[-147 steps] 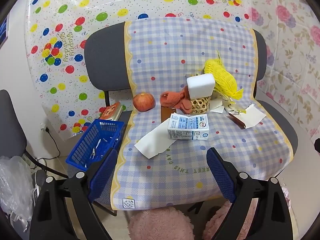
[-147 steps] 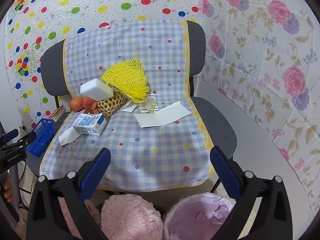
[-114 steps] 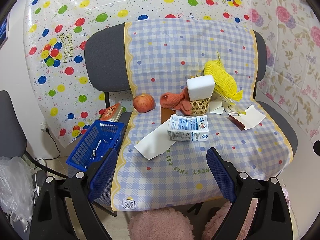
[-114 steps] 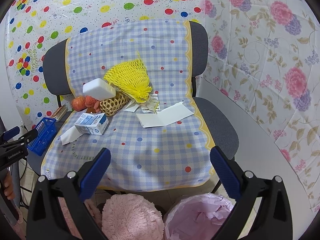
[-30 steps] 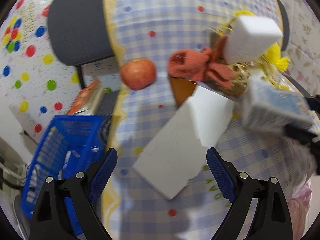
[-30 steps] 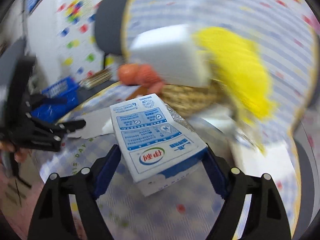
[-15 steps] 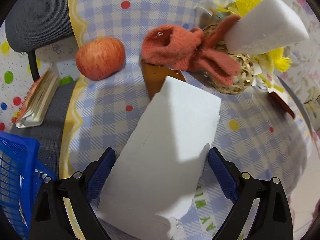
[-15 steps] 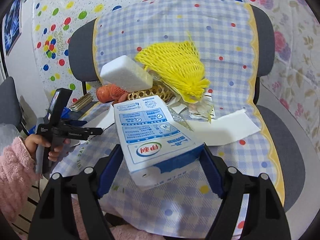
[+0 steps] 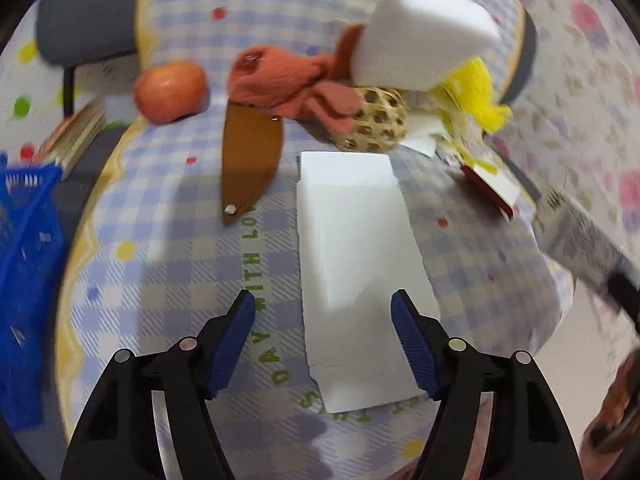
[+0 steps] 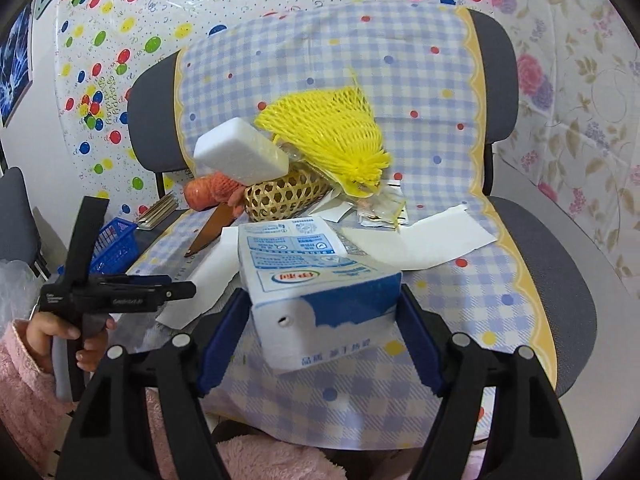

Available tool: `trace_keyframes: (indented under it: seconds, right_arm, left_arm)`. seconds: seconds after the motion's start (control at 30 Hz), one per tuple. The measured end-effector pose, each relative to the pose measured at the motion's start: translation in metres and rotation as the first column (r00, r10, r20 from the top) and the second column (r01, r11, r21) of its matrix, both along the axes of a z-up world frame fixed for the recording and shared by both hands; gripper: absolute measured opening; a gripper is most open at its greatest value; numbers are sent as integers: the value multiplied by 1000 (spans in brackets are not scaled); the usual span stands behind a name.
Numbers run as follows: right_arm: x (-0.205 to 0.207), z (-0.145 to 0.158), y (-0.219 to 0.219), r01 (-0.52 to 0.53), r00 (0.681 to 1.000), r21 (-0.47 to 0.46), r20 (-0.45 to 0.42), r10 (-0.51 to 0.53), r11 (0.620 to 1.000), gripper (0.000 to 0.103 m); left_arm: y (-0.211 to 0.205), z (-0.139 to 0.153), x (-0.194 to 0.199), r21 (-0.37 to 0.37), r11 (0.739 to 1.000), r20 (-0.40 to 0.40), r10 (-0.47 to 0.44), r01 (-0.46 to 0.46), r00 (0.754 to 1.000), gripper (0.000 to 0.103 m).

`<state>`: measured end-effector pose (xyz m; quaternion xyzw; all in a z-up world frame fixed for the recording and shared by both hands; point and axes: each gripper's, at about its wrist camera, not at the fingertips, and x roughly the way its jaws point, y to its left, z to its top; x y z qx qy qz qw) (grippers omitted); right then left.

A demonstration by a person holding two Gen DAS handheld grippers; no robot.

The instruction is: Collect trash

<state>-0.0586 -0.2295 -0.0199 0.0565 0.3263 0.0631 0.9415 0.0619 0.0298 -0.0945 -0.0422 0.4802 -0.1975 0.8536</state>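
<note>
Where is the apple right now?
In the left wrist view, the apple sits upper left on the checked cloth, beside the orange glove.

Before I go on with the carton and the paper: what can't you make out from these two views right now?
- Basket contents: hidden under the foam block and yellow net, both views.
- Blue crate contents: cut by the left-wrist edge, blurred.
- Wrappers beside the net: too small to identify.
- Left tongs: whether their pads touch the paper is unclear.
- Trash bin: in neither view.
- Carton in the right tongs: underside hidden.
</note>
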Motion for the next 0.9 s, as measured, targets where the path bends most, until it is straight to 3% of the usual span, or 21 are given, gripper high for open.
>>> trace_keyframes:
  seconds: [0.03, 0.07, 0.13, 0.2, 0.27, 0.3, 0.33, 0.37, 0.53, 0.7, 0.9]
  right_arm:
    - [-1, 0, -1, 2, 1000, 0, 3, -2, 1000, 73]
    - [-2, 0, -2, 5, 1000, -1, 6, -5, 1000, 73]
    - [-5, 0, -3, 9, 1000, 2, 8, -9, 1000, 73]
    - [-8, 1, -7, 15, 1000, 8, 14, -15, 1000, 73]
    - [-13, 2, -10, 25, 1000, 5, 19, -25, 1000, 73]
    - [-15, 2, -13, 32, 999, 3, 20, -33, 999, 73]
    - [-18, 1, -15, 39, 999, 2, 20, -39, 999, 73]
    - [-21, 1, -17, 44, 999, 3, 21, -44, 999, 73]
    - [-37, 3, -30, 77, 996, 4, 33, -77, 997, 72]
    - [-58, 10, -41, 122, 991, -7, 60, -121, 992, 72]
    - [-100, 10, -53, 195, 979, -57, 74, -191, 979, 72]
  left_arm:
    - [-3, -2, -1, 23, 1000, 16, 12, -12, 1000, 74]
    - [-14, -3, -5, 92, 996, 45, 12, -16, 999, 75]
    - [-30, -3, -7, 101, 995, 63, 9, -15, 998, 75]
    - [-47, -2, -10, 148, 989, 66, -9, -1, 998, 68]
    - [-59, 2, -19, 181, 983, 93, -37, 20, 995, 50]
    - [-62, 4, -23, 191, 981, 102, -48, 28, 994, 49]
    - [-63, 4, -25, 194, 980, 112, -61, 38, 992, 36]
    - [-66, 8, -28, 178, 983, 118, -65, 44, 991, 20]
    - [-54, 52, -53, 25, 998, 191, -67, 64, 979, 3]
    - [-74, 94, -93, 19, 993, 303, -120, 119, 945, 1]
    - [-114, 96, -144, 75, 977, 350, -215, 202, 912, 1]
